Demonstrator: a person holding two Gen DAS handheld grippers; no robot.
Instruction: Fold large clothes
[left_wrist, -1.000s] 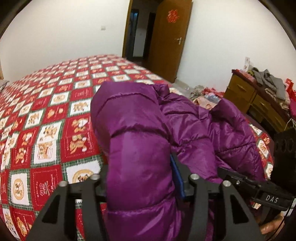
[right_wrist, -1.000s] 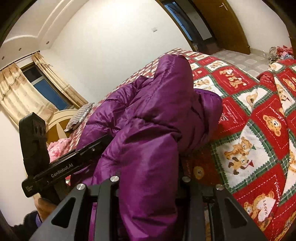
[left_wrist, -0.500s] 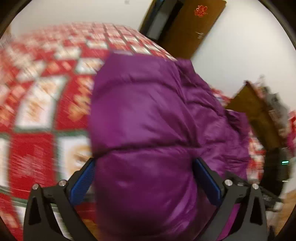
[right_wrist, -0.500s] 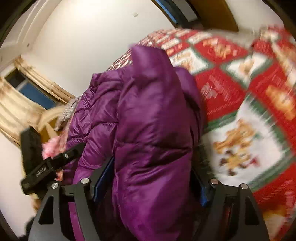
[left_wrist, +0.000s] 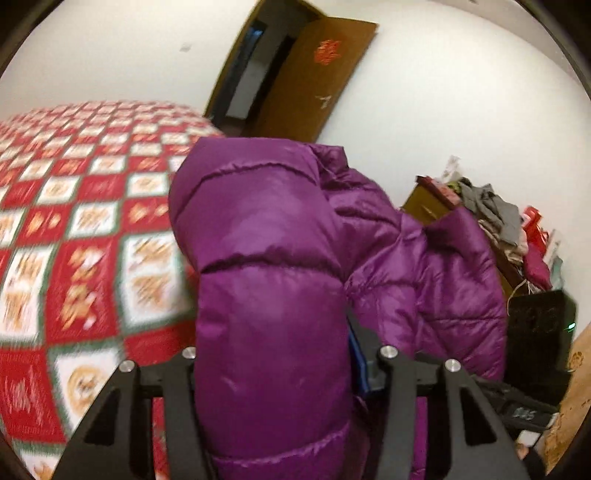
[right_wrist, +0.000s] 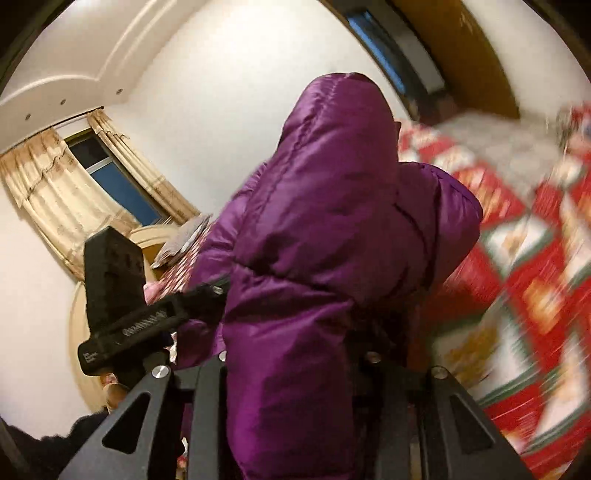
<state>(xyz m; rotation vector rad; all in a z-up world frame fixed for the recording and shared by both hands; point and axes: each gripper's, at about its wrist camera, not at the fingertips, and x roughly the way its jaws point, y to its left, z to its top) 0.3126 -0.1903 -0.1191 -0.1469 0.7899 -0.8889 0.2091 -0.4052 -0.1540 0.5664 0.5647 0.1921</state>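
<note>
A bulky purple puffer jacket (left_wrist: 273, 258) hangs over a red patchwork quilt (left_wrist: 74, 258) on the bed. My left gripper (left_wrist: 275, 354) has a thick padded section between its jaws; they are closing and squeeze it from both sides. In the right wrist view the same jacket (right_wrist: 332, 221) bulges up over my right gripper (right_wrist: 291, 362), whose jaws are also closing and pinch a padded fold. The left gripper's body (right_wrist: 122, 295) shows at that view's left, a hand under it. The right gripper's body (left_wrist: 535, 350) sits at the left view's right edge.
The quilt (right_wrist: 535, 277) spreads right of the jacket. A brown door (left_wrist: 314, 81) stands open in the far wall. A wooden dresser (left_wrist: 491, 221) piled with clothes is at the right. A curtained window (right_wrist: 92, 177), a headboard and a pillow (right_wrist: 184, 240) lie at the bed's far end.
Half a second ago both pairs of jaws stood wide around the jacket; now they have closed on it again. Both hands have risen, and the jacket sits higher above the quilt.
</note>
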